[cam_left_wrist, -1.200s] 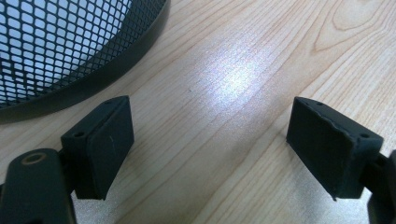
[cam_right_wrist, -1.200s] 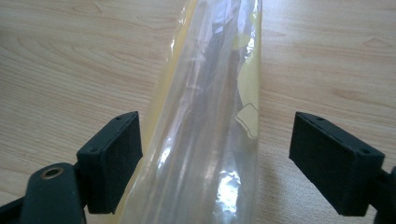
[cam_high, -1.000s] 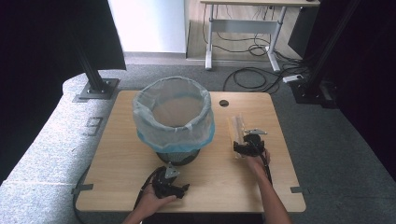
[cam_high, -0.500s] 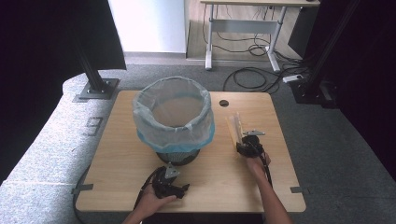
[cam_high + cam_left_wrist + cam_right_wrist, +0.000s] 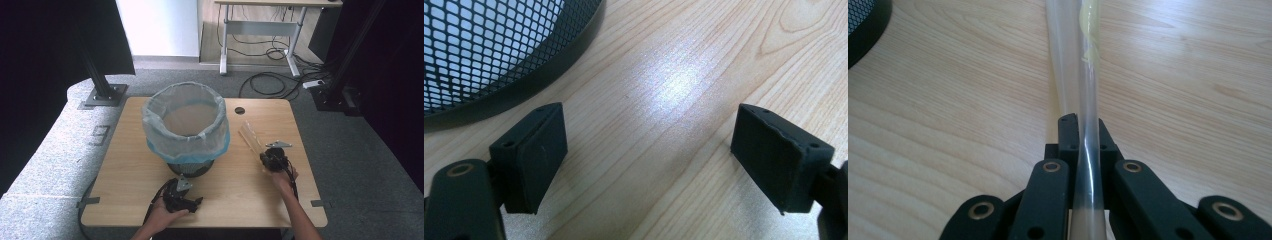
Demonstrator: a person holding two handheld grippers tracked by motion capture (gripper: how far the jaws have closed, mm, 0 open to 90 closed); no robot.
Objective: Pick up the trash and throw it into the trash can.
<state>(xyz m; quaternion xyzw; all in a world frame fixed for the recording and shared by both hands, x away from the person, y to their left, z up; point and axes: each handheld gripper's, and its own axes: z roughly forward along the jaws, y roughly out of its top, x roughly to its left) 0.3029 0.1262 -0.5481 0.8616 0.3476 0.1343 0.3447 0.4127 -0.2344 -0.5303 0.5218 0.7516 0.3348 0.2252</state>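
A clear, flattened plastic piece [image 5: 250, 136] with a yellowish smear lies on the wooden table [image 5: 130, 150], right of the bin. My right gripper [image 5: 265, 158] is at its near end. Its jaws have just been closing and now pinch the plastic [image 5: 1088, 90] between the pads, so the right gripper [image 5: 1082, 127] is shut on it. A black mesh bin [image 5: 186, 145] with a pale blue-white liner stands mid-table. My left gripper [image 5: 182, 187] rests on the table in front of the bin. The left gripper [image 5: 649, 155] is open with bare wood between its pads.
The bin's dark base rim [image 5: 509, 95] curves close by, left of the left gripper's jaws, and its edge [image 5: 863, 30] shows far left of the right gripper. A round cable hole [image 5: 239, 110] sits near the table's far edge. Bare wood lies right of the plastic.
The right hand has shifted only slightly at the plastic's near end. The left hand and the bin stand as before.
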